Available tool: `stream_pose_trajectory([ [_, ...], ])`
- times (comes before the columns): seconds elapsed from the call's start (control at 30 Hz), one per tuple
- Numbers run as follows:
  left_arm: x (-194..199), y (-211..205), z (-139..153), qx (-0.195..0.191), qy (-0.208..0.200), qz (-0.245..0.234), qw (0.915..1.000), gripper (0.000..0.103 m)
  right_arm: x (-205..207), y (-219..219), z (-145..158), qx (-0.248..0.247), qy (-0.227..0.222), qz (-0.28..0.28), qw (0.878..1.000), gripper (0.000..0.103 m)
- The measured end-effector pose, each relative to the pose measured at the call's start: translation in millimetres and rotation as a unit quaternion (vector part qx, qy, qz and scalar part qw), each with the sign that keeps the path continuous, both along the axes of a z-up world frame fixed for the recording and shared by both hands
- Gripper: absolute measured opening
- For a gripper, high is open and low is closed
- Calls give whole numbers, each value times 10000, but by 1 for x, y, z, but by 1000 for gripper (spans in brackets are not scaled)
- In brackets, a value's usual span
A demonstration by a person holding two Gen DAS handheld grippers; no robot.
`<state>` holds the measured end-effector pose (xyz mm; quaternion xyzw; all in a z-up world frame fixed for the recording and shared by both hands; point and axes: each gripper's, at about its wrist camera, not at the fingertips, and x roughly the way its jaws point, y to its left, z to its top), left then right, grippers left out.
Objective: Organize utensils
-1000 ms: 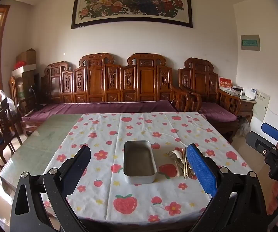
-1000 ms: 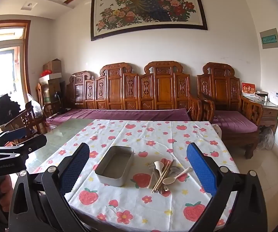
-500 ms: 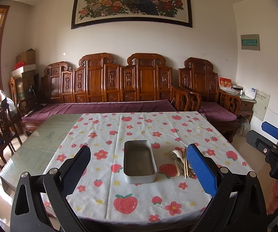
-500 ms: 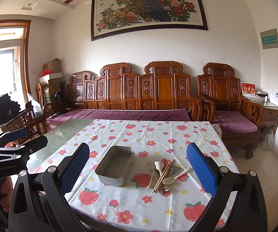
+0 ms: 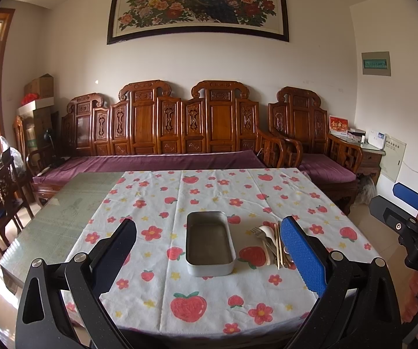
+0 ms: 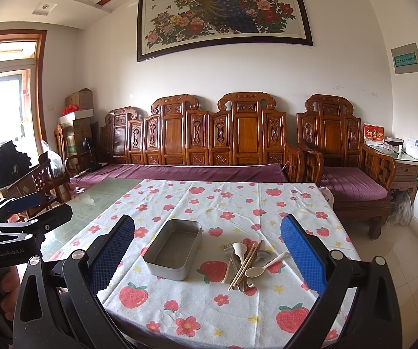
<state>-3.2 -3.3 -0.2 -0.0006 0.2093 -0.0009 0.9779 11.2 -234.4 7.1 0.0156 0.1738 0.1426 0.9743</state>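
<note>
Right gripper [image 6: 207,257]: jaws spread wide, nothing between the pads, held above the near edge of the table.
Left gripper [image 5: 209,257]: jaws likewise wide apart and empty, also back over the near edge.
Utensil pile [image 6: 248,261]: lies on the tablecloth [image 6: 238,203] ahead of the right gripper, slightly toward its right finger; in the left wrist view the same pile sits just off the inner face of the left gripper's right finger, partly hidden by it.
Long axis: the chopsticks [image 6: 245,263] run roughly away from the right jaws with a lean to the right at the far end; the fork [image 6: 228,248] runs much the same way; the pale spoon [image 6: 264,267] lies crosswise, bowl toward the pile's near end, handle out to the right.
Nearer hand: by my judgement the right one, since the pile falls inside its jaw span while it lies at the edge of the left's.
What the next move turns on: picking one piece out of an overlapping heap; the crosswise spoon on top looks the freest, and a grasp across its handle would suit the jaws as they now stand.
Metal tin [image 5: 209,242]: rectangular, open-topped, empty, centred between the left jaws with its long side running away from them; just left of the pile, not touching it.
Progress: nothing is in the tin yet.
</note>
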Motion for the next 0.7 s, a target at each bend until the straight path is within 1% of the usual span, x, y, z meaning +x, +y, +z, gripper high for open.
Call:
stream_pose_trajectory([
  [0.17, -1, 0, 0, 0, -2, 8, 10000, 96, 0, 0, 0, 7, -1, 1, 10000, 101],
  [0.23, 0, 1, 6, 1, -2, 2, 10000, 96, 0, 0, 0, 12, -4, 1, 10000, 101],
  [0.7, 0, 1, 7, -8, -13, -4, 10000, 96, 0, 5, 0, 4, -10, 3, 10000, 101],
])
